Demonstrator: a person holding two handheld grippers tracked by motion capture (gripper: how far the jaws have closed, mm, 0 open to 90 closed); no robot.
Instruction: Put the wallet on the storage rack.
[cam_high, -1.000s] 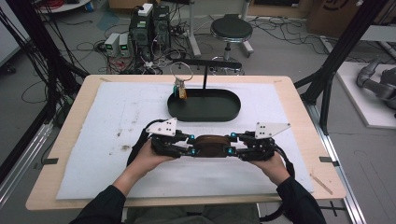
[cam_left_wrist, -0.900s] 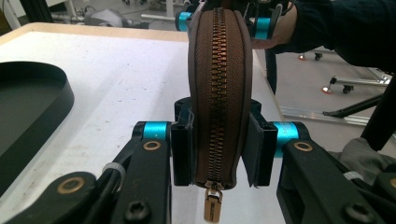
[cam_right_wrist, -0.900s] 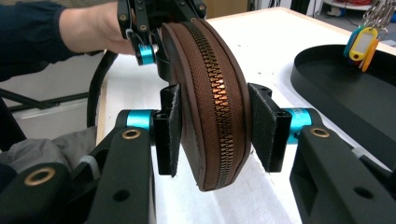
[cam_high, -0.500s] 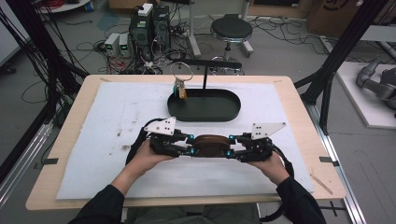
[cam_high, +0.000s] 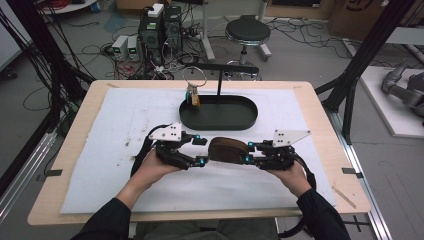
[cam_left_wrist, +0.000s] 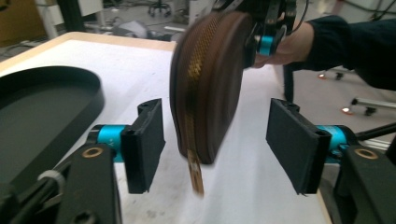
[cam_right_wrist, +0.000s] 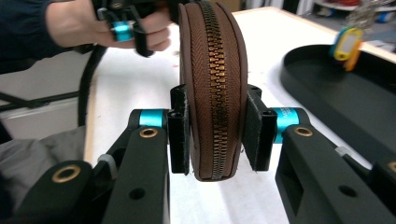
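Zippered brown pouch hangs above the white mat, clamped only by your right gripper; your left gripper, jaws just opened, stands clear around its zipper pull — loosen the right and it drops

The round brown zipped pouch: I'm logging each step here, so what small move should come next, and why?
Probably the left gripper should close on the brass zipper pull. Its jaws have just been opening and stand apart on either side of the round brown zipped pouch, without touching it, and the pull hangs between them. The right gripper clamps the pouch by its two faces, zipper edge up, so it is steady.
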